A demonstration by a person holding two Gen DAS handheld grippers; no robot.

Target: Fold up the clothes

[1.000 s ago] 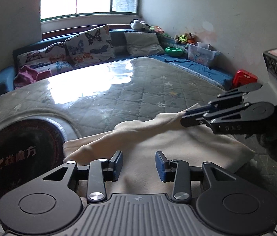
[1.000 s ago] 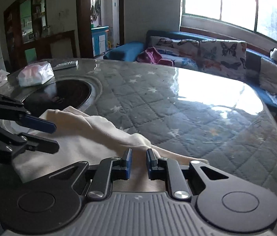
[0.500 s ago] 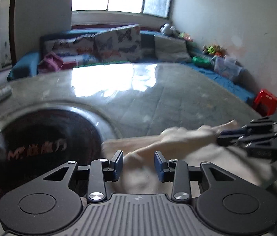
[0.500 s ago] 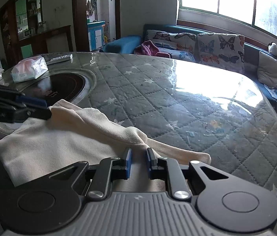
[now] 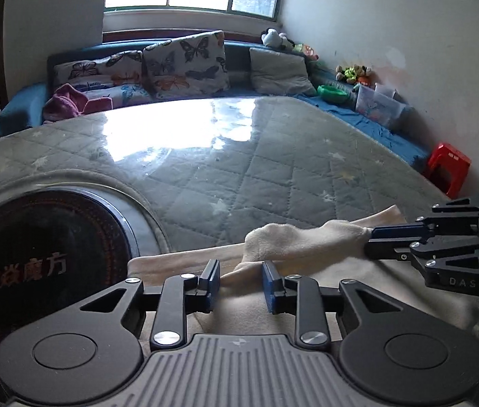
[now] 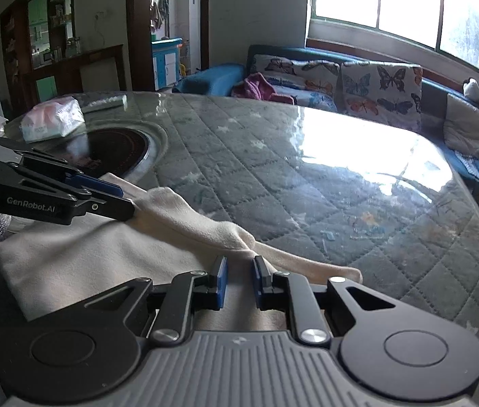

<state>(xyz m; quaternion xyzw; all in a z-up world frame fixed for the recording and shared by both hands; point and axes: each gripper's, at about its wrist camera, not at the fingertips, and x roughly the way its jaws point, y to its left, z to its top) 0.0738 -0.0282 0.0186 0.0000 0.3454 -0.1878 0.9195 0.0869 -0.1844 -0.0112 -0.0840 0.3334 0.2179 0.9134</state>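
A cream garment (image 5: 307, 237) lies at the near edge of the quilted grey table (image 5: 256, 156), with a raised fold running between both grippers. It also shows in the right wrist view (image 6: 110, 251). My left gripper (image 5: 241, 283) has its jaws part open around the fold's end, with gaps beside the cloth. My right gripper (image 6: 238, 279) has its jaws narrowly apart with the fold's other end between them. In the left wrist view the right gripper (image 5: 371, 242) looks closed on the cloth. In the right wrist view the left gripper (image 6: 127, 200) sits at the fold's left end.
A round black hotplate (image 5: 35, 254) is set in the table to the left of the garment. A tissue pack (image 6: 52, 120) and a remote (image 6: 107, 103) lie beyond it. A sofa with butterfly cushions (image 5: 185, 64) lines the far wall. A red stool (image 5: 448, 166) stands at the right.
The left gripper has come in over the fold's left end, and its view has swung right and steadied. The right gripper's jaws have opened slightly. The fold has been drawn nearer the edge.
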